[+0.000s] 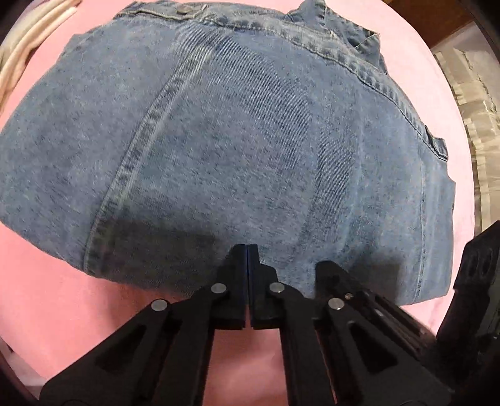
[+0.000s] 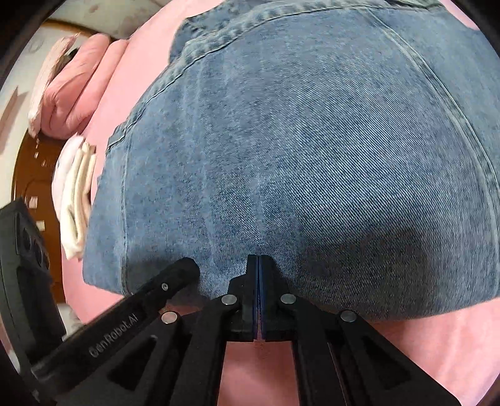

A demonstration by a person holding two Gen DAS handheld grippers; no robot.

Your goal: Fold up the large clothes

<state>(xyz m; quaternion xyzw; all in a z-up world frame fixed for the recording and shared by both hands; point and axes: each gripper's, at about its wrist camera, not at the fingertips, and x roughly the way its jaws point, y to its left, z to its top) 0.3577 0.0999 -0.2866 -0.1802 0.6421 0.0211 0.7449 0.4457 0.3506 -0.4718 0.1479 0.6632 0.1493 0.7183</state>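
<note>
Two grippers: both low over folded denim, tips at its near edge, side by side.
Left gripper: jaws pressed together, blue pad faces meeting, nothing visibly between them; tips resting on or just above the cloth near its folded edge, contact not certain.
Right gripper: jaws clenched likewise, thin blue line where the pads meet, no cloth seen pinched; tips at the near edge of the denim.
Denim garment: blue, folded into a thick rectangle, lying flat on the pink sheet; stitched seam running diagonally across the top layer, metal button at the far edge.
Pink sheet: under the garment, bare around it on all sides.
Folded pale cloths: stacked just beside the denim, on the left in the right wrist view.
Pink pillow: farther back, well apart from the denim.
</note>
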